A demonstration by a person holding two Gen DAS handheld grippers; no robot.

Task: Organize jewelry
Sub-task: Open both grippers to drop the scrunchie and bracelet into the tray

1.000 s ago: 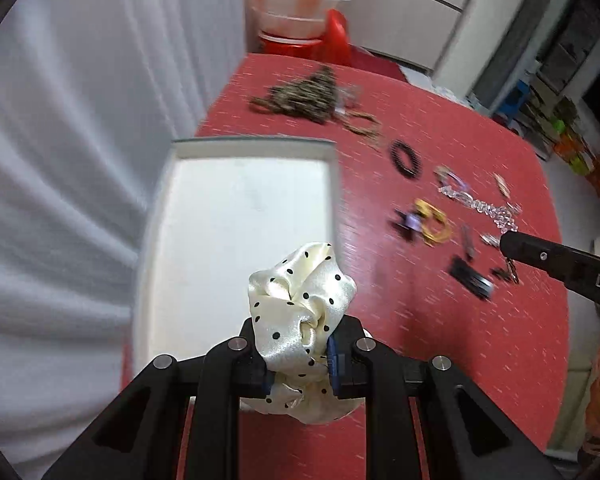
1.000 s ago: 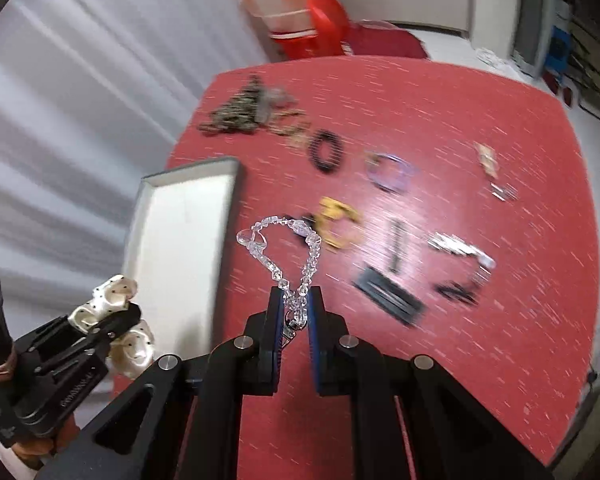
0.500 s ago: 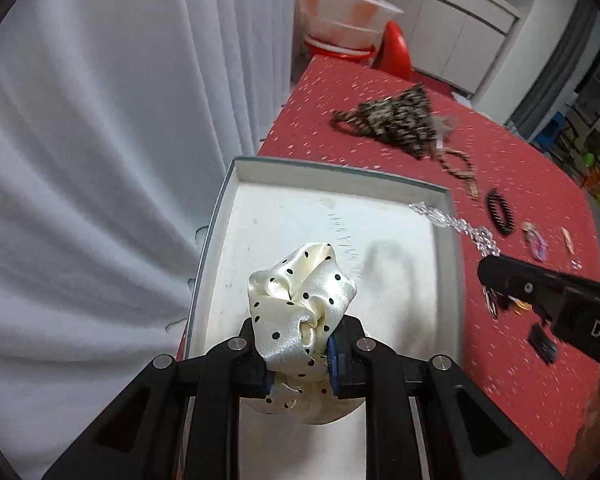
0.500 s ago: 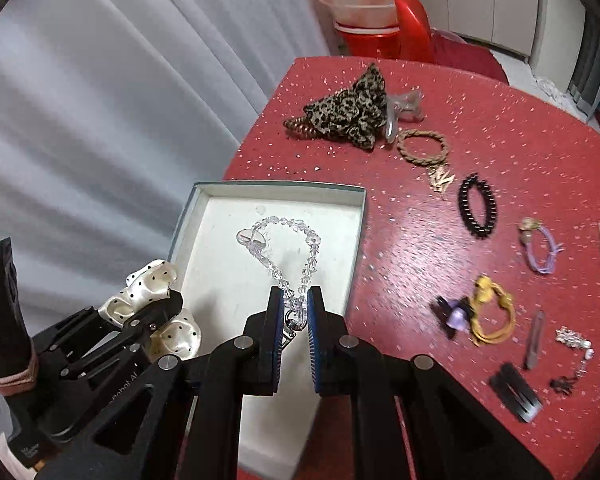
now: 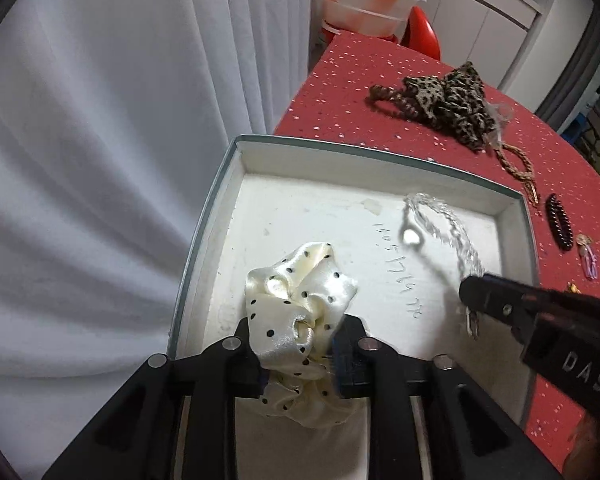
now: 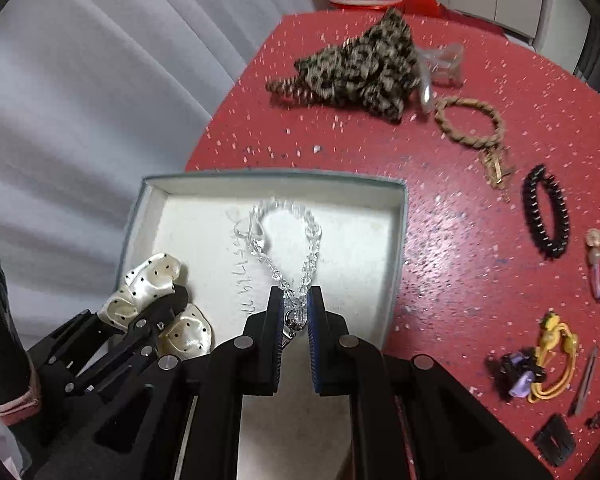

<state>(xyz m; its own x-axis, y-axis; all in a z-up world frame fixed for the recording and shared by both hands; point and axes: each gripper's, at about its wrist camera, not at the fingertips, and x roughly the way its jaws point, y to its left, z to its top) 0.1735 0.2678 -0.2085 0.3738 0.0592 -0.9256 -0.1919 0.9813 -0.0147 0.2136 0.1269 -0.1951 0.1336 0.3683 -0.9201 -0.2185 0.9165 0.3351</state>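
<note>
While both grippers are poised over the white box (image 6: 396, 216) at the table's (image 6: 460, 240) curtain-side edge, the drop-off step is judged to be in hand. The left gripper (image 5: 296, 354) is pitched steeply down; its jaws have just been opening, and the cream polka-dot scrunchie (image 5: 296, 300) is bulged between them over the box's near left corner; whether it is gripped cannot be told. The right gripper (image 6: 294, 312), likewise angled down, is clamped on the crystal bead bracelet (image 6: 284, 240), hung above the box's middle. Next, release and a clear lift are called for.
</note>
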